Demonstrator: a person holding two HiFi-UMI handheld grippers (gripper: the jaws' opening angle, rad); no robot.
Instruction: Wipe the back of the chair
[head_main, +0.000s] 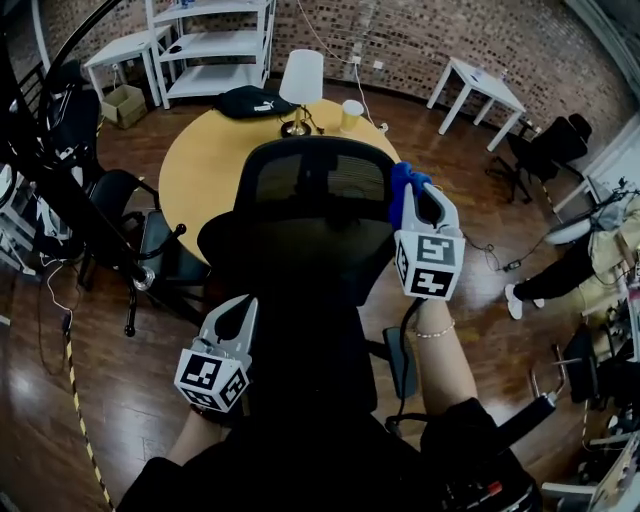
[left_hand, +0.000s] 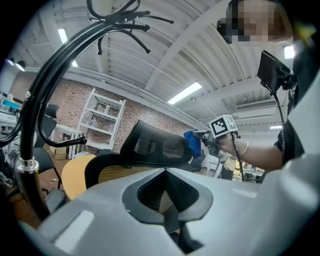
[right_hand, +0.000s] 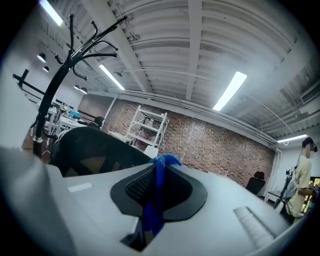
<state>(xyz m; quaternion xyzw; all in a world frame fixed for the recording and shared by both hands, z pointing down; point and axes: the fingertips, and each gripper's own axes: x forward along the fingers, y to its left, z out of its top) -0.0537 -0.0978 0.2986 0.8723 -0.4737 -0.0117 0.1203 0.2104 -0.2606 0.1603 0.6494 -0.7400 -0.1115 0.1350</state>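
A black mesh office chair back (head_main: 310, 200) stands right in front of me, seen from above. My right gripper (head_main: 425, 200) is shut on a blue cloth (head_main: 405, 185) and holds it against the back's upper right edge. The left gripper view shows that cloth (left_hand: 194, 145) at the chair back's (left_hand: 155, 145) right end. In the right gripper view the cloth (right_hand: 159, 190) runs up between the jaws (right_hand: 161, 162), with the chair (right_hand: 95, 147) to the left. My left gripper (head_main: 238, 312) is shut and empty, low beside the chair's left side, its tips (left_hand: 166, 170) pointing at the back.
A round yellow table (head_main: 200, 160) beyond the chair carries a white lamp (head_main: 301, 80), a cup (head_main: 351, 113) and a black bag (head_main: 250, 100). Another black chair (head_main: 110, 200) and a coat stand pole (head_main: 100, 230) are at left. A person (head_main: 580, 260) sits at right.
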